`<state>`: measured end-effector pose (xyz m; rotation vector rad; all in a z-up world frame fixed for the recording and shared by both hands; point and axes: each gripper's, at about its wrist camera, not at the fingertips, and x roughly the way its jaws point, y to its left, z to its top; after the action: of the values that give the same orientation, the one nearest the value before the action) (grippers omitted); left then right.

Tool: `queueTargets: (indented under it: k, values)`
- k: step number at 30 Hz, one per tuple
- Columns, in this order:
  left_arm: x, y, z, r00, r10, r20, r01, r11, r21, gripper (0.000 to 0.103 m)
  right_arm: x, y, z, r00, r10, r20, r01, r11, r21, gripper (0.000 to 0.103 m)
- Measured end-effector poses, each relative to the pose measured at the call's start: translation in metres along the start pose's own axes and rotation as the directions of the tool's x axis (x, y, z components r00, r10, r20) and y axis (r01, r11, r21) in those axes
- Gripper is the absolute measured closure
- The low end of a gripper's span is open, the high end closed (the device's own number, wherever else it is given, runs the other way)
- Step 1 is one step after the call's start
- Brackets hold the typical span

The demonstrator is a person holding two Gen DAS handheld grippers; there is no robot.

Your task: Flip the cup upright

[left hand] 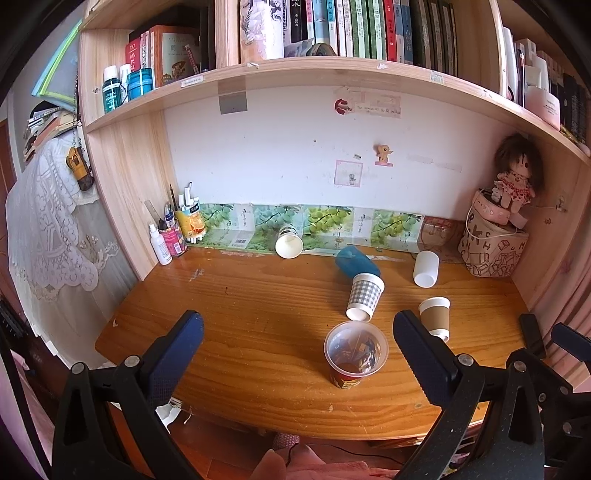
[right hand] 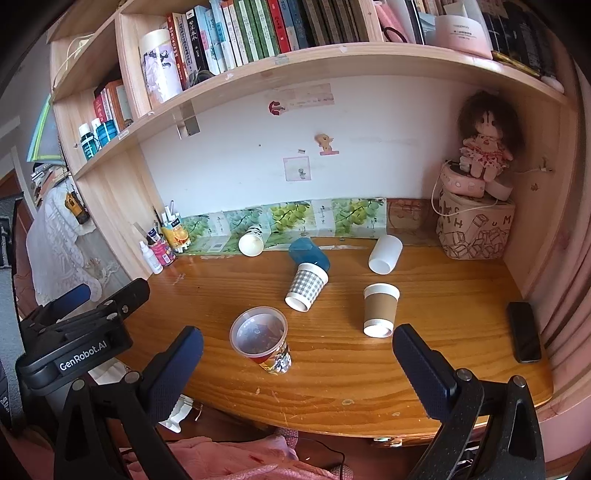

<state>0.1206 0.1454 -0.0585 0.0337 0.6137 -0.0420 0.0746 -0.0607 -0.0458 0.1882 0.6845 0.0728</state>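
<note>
Right wrist: clear cup upright near desk edge.

Grey-checked cup, brown-sleeved cup, blue cup, white cup.

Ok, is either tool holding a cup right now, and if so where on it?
Nothing is held. The left tool and right tool are both open, short of the cups. The clear cup stands upright on the desk, untouched.

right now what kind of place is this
Most likely a study desk in a home bedroom: a wooden desk under a shelf of books, a rag doll in the corner, and a pen holder by the wall.
</note>
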Motion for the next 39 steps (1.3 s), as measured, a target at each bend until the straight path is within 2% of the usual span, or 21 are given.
queueTargets:
  k: [39]
  values:
    - [0.003,-0.012,0.002,1.0,-0.023,-0.006,0.023,1.0,0.012,0.001,0.01,-0.004,0.001,0.998,0.033,-0.044,-0.034,0.999,-0.003,0.0]
